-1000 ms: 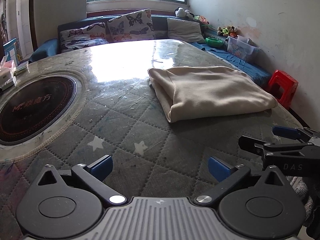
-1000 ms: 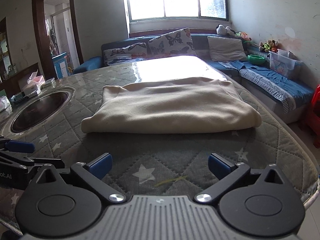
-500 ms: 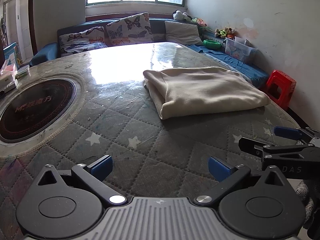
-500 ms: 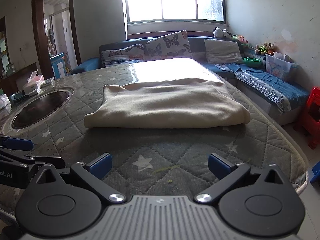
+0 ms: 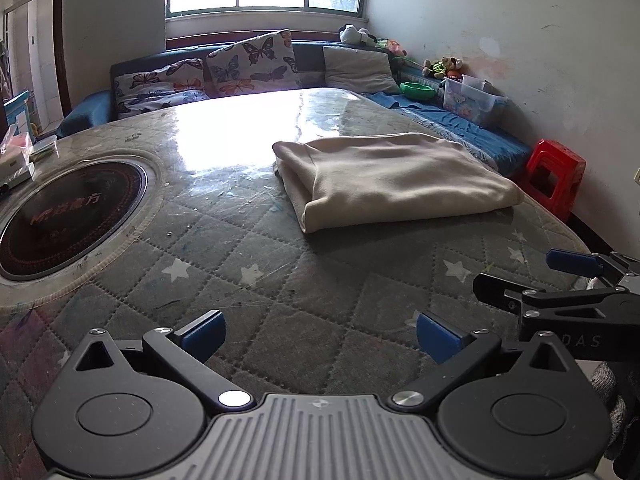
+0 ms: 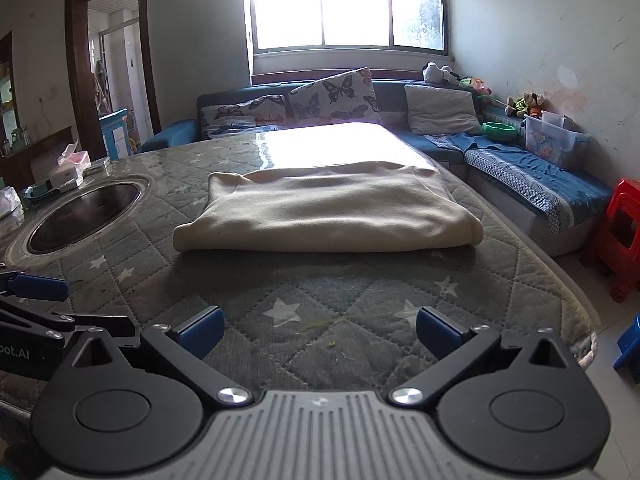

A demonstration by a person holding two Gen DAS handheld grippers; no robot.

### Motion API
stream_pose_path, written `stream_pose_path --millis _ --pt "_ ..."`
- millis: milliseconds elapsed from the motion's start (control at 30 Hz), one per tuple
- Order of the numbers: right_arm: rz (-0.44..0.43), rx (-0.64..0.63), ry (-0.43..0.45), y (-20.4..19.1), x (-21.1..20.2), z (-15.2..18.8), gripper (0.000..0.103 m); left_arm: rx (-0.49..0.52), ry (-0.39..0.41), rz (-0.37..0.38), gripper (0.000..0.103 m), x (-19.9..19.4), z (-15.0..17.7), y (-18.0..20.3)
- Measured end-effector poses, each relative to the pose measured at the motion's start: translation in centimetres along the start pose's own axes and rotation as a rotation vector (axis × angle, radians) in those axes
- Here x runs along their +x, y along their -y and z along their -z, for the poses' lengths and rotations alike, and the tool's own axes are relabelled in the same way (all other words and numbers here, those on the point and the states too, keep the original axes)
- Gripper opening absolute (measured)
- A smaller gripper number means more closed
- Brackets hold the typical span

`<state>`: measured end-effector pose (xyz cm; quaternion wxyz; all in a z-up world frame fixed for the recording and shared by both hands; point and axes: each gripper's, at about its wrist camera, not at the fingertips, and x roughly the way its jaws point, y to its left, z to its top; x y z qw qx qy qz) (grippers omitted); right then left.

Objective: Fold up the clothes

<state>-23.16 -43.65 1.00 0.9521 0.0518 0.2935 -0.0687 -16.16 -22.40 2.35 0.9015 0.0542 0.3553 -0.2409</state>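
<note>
A cream garment (image 5: 394,178) lies folded into a flat rectangle on the quilted table (image 5: 280,280); the right wrist view shows the same cream garment (image 6: 328,212) straight ahead. My left gripper (image 5: 320,334) is open and empty, hovering near the table's front edge, well short of the cloth. My right gripper (image 6: 318,330) is open and empty too, also back from the cloth. In the left wrist view the right gripper (image 5: 528,276) shows from the side at the right edge. The left gripper's blue fingertip (image 6: 38,287) pokes into the right wrist view at the left.
A round dark hotplate (image 5: 60,216) is set into the table on the left, with tissue boxes (image 6: 70,164) beyond it. A blue sofa with butterfly cushions (image 5: 248,66) runs behind and right. A red stool (image 5: 554,178) stands by the table's right edge.
Both grippers have drawn back and lifted away from the folded garment, which now looks smaller and farther off. The garment itself has not moved. Both stay open.
</note>
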Motion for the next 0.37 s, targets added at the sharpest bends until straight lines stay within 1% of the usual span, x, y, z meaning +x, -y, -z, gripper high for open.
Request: stream_pose_path --millis 367 --pt "-0.005 -0.007 0.016 -0.27 -1.01 0.27 0.103 0.012 0.024 0.011 0.103 -0.95 0.42 0.58"
